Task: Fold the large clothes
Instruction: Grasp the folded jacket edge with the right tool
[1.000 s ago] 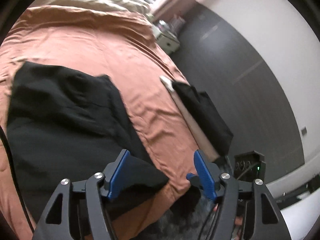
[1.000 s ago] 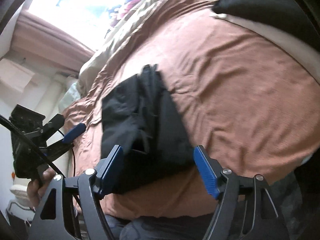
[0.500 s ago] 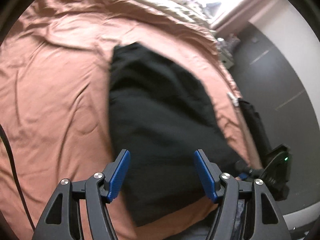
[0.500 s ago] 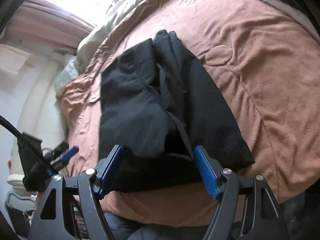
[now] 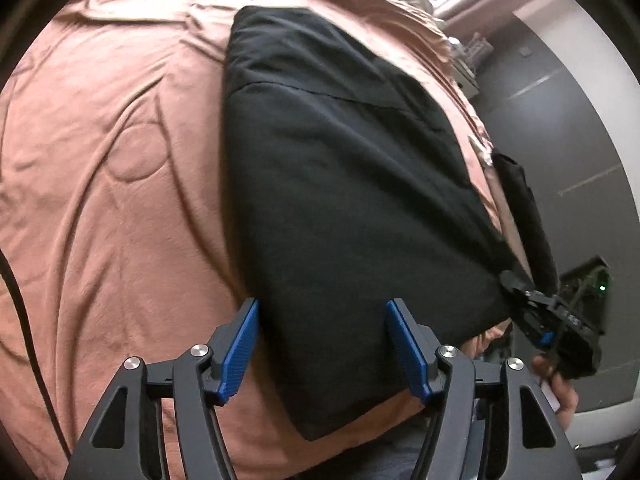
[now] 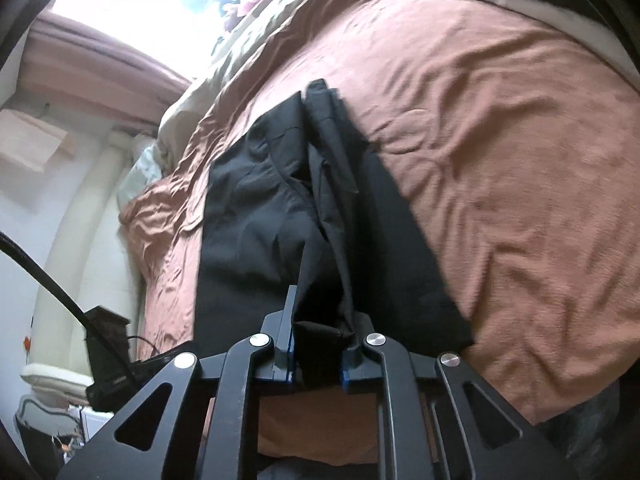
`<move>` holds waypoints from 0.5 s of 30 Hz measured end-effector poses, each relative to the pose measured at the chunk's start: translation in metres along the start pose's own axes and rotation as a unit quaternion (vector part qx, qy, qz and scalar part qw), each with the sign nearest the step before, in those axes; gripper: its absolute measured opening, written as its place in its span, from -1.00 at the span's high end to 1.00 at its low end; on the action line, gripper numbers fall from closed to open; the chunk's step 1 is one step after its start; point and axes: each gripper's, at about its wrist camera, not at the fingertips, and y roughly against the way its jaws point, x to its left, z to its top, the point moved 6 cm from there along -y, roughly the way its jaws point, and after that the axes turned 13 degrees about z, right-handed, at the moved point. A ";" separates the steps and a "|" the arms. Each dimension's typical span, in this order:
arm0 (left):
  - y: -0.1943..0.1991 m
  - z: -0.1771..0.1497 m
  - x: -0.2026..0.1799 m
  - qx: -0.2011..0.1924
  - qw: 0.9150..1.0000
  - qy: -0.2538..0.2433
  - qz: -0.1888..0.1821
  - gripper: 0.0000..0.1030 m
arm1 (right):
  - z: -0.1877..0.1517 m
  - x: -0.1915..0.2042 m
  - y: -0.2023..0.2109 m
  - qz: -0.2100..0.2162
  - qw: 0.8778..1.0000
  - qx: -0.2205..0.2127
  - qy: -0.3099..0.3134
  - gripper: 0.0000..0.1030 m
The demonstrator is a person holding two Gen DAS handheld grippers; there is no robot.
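Right gripper (image 6: 316,344): jaws closing, blue pads clenched on bunched near edge of black garment (image 6: 280,216); fabric pinched between them. Left gripper (image 5: 322,344): jaws closing but wide apart, nothing pressed; near corner of garment (image 5: 340,184) lies between and beyond blue fingers (image 5: 240,352), not gripped. Garment spread flat on brown bedspread (image 5: 112,184), near bed's front edge, partly folded, loose flap doubled along middle. Right gripper (image 5: 548,320) visible at garment's far corner in left view, hand (image 5: 558,390) below it. Second dark cloth (image 5: 528,208) on bed edge beyond.
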 end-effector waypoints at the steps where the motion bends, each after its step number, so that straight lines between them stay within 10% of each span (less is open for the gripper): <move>1: 0.000 0.001 -0.003 -0.001 1.000 -0.004 0.001 -0.13 | -0.001 -0.007 0.003 -0.002 1.000 0.000 -0.006 0.77; 10: -0.003 -0.012 -0.024 0.005 0.999 -0.028 0.014 0.15 | -0.010 -0.039 0.010 -0.016 0.999 0.004 -0.038 0.73; 13: -0.005 -0.015 -0.023 0.010 0.999 -0.027 0.015 0.15 | -0.005 -0.028 0.017 -0.033 0.999 0.011 -0.018 0.51; 15: -0.004 -0.020 -0.022 0.012 0.999 -0.030 0.019 0.15 | -0.002 -0.024 0.022 -0.055 0.998 0.012 0.004 0.04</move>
